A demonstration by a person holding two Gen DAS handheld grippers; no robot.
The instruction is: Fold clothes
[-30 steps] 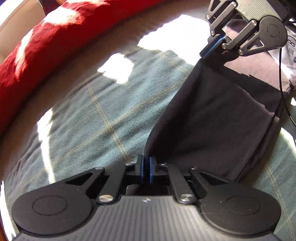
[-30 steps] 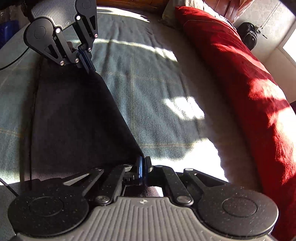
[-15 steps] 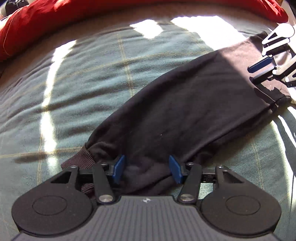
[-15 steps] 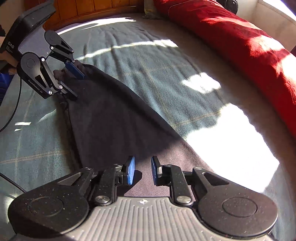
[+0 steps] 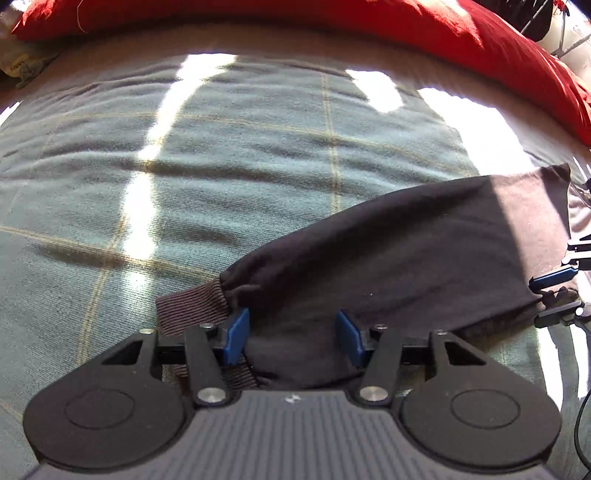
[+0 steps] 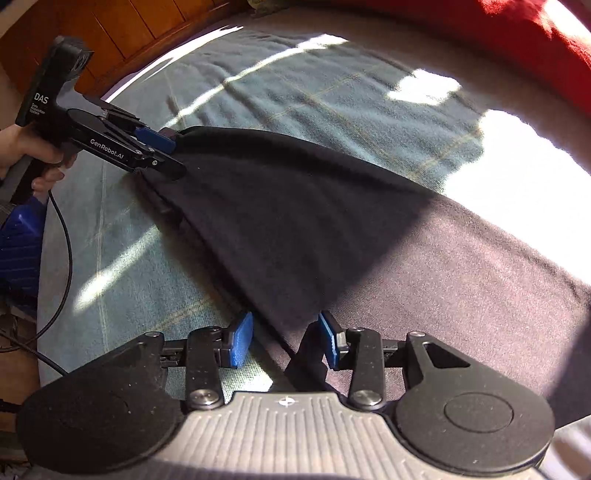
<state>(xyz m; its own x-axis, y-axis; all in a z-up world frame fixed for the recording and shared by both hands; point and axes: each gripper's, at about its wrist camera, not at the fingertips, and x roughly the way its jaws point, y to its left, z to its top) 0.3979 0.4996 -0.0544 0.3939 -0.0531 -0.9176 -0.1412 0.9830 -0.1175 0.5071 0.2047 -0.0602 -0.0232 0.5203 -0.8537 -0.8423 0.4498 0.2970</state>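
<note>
A person's hand (image 6: 35, 155) grips the handle of the left claw (image 5: 291, 338), whose blue pads (image 5: 236, 334) stand apart and released, straddling the cuffed end of a black garment (image 5: 406, 266) without pressing it — the ribbed cuff (image 5: 192, 306) pokes out on the teal checked blanket (image 5: 258, 155) of the bed. The garment lies flat across the blanket, stretching rightwards to the right claw (image 6: 286, 339), whose jaws are opening; a fold edge of the cloth lies between its pads, untouched. A red duvet (image 5: 332, 18) runs along the far side, partly in sunlight
</note>
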